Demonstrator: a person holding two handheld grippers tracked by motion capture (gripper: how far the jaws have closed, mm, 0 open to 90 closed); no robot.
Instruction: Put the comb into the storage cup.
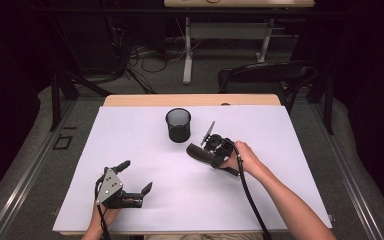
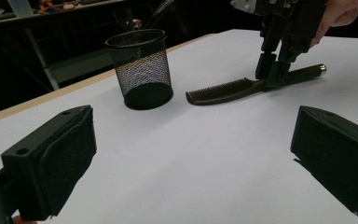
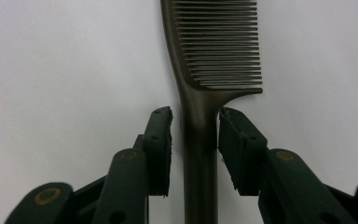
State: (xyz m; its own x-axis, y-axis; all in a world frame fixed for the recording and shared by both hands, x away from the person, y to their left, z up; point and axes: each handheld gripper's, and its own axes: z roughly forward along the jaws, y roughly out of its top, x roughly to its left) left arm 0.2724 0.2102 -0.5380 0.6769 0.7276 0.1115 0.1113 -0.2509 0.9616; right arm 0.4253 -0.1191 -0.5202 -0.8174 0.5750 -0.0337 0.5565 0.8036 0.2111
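A dark comb lies flat on the white table cover, just right of a black mesh cup that stands upright. My right gripper points down at the comb's handle. In the right gripper view its jaws straddle the comb where the handle meets the teeth, with a narrow gap on each side; the gripper is open. The left gripper view shows the comb, the cup and the right gripper over the handle. My left gripper rests open near the front left, holding nothing.
A wooden table edge runs along the far side. Behind it stand a black chair and a desk frame, with cables on the floor. The cup stands a short way left of the comb's teeth.
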